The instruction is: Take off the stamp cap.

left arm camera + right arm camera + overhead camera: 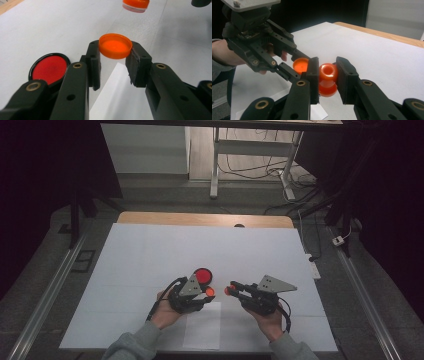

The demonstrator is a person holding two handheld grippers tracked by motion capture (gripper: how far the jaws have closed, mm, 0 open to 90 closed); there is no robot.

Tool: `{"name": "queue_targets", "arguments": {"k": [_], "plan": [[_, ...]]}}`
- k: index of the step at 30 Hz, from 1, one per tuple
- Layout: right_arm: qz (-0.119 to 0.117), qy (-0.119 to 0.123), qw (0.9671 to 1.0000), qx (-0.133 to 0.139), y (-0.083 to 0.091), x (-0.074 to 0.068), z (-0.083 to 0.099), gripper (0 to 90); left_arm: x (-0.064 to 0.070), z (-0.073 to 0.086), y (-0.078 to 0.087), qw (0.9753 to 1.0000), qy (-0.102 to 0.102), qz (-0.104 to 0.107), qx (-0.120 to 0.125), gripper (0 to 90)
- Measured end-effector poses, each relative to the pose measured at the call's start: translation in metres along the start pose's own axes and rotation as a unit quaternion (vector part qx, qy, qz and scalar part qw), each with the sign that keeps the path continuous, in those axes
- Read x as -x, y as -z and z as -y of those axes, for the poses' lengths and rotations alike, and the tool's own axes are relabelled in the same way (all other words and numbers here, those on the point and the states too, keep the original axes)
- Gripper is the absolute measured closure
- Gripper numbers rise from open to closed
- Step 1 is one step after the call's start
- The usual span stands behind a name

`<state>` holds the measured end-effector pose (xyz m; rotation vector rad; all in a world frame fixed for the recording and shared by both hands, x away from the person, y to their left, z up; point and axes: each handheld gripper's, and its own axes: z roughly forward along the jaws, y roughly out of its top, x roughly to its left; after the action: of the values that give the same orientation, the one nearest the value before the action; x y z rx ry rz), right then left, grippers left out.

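Observation:
My left gripper (207,292) (115,50) is shut on a small orange cap (210,291) (115,46), hollow side up and held by its rim above the table. Facing it a short way to the right, my right gripper (230,290) (327,66) is shut on a small orange bottle (227,291) (327,75) with an open neck. In the right gripper view the left gripper (287,65) holds the cap (300,65) just left of the bottle's mouth. A round red disc with a black rim (202,275) (50,68) lies flat beside the left gripper.
A white sheet covers the table (150,255), with its wooden far edge (200,218) showing. A smaller white paper (202,325) (120,95) lies under the grippers at the near edge. Beyond the table are desk legs (215,165) and cables on the floor.

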<state>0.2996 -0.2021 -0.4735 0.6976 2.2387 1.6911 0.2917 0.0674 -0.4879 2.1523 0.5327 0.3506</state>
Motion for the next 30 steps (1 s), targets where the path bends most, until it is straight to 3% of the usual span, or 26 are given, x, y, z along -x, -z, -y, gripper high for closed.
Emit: {"name": "queue_targets", "arguments": {"k": [30], "plan": [[0.017, -0.002, 0.9998, -0.004, 0.001, 0.006, 0.003, 72.5, -0.022, 0.028, 0.049, 0.9989, 0.038, -0.029, 0.003, 65.1]]}}
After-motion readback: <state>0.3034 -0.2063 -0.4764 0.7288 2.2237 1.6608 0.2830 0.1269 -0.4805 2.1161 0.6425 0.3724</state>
